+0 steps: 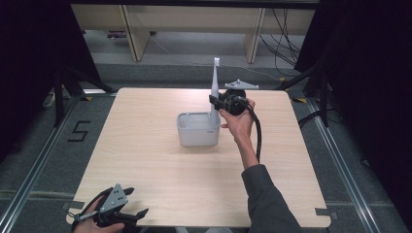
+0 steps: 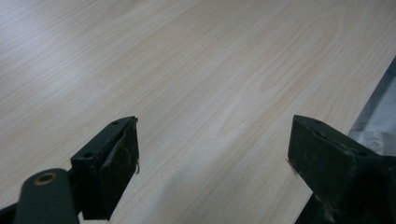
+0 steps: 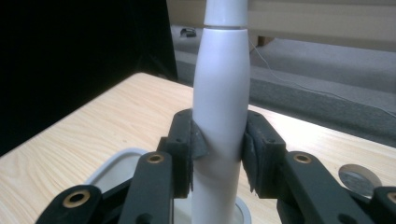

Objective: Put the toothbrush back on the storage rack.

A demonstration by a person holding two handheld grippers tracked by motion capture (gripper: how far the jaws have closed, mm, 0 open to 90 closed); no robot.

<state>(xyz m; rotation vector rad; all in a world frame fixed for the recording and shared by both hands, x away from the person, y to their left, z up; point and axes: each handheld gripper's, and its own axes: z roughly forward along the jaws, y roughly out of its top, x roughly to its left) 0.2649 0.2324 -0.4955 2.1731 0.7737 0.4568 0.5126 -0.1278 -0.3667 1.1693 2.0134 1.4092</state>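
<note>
The right gripper (image 3: 219, 156) is clamped on the white electric toothbrush (image 3: 220, 107), its two black jaws pressing the handle from either side, low on the body and well below the seam where the brush neck joins. The toothbrush stands upright, its lower end down inside the grey bin (image 1: 197, 129) near the middle of the counter (image 1: 145, 165), at the bin's right end; whether its foot touches the bin floor is hidden. In the high view the right gripper (image 1: 214, 101) meets the handle just above the bin's rim, and the slim neck and brush head rise well above it.

The handle looks like smooth, glossy, rigid plastic, tapering upward, so it probably slides easily between the pads if the squeeze slackens. It is likely moderately weighted low down and light at the top. The thick lower body seems the right place to hold; the thin neck appears likelier to flex or pop off.

The left gripper (image 2: 212, 154) hovers wide open over bare wood at the counter's near left corner, holding nothing, well apart from the bin.
</note>
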